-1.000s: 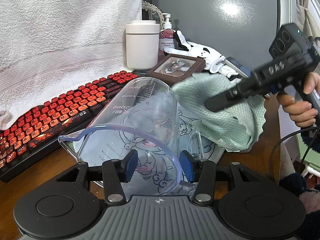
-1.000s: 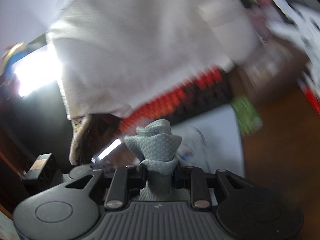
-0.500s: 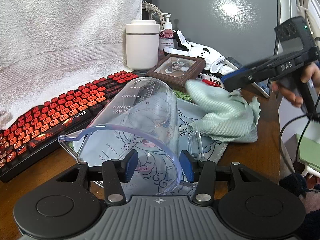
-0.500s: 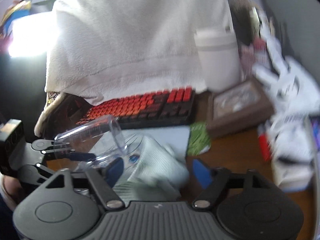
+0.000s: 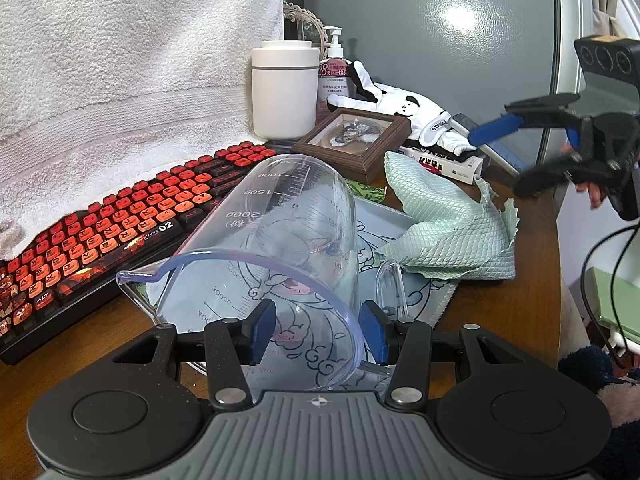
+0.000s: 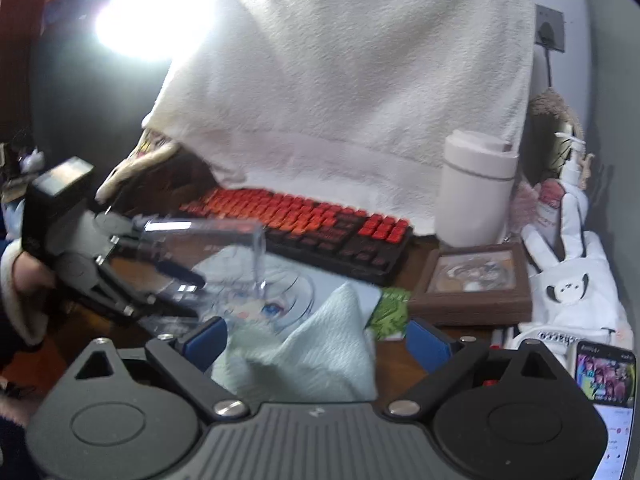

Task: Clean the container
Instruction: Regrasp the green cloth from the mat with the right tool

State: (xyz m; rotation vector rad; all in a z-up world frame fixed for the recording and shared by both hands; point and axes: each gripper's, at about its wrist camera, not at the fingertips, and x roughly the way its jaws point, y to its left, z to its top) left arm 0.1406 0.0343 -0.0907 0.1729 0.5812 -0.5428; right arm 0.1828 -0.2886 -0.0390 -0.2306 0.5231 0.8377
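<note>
Jaws of left gripper (image 5: 316,330) pinching the rim wall of the clear jug (image 5: 276,248): one pad inside, one outside, jug tipped on its side, mouth toward the camera, base pointing away and slightly up. Handle (image 5: 392,292) just right of the right pad. Jug held low over the printed mat (image 5: 380,220); cannot tell if its side touches the mat.

Jaws of right gripper (image 6: 314,340) spread wide, nothing between the pads. Green cloth (image 5: 448,232) lying crumpled on the mat and tabletop (image 5: 532,300), just ahead of and below those pads, right of the jug and apart from it.

Step, by judgement: wiping paused or done, cloth put down, jug not yet set down.

Next, if more wiping is wanted: drop right jaws over a raised fold of cloth, clamp, bring it into the jug mouth. Otherwise: turn jug upright, rest on mat, release.

Watch: keyboard (image 5: 120,224) close on the left of the jug; thin rim, slick plastic, likely to slip under the pinch.
</note>
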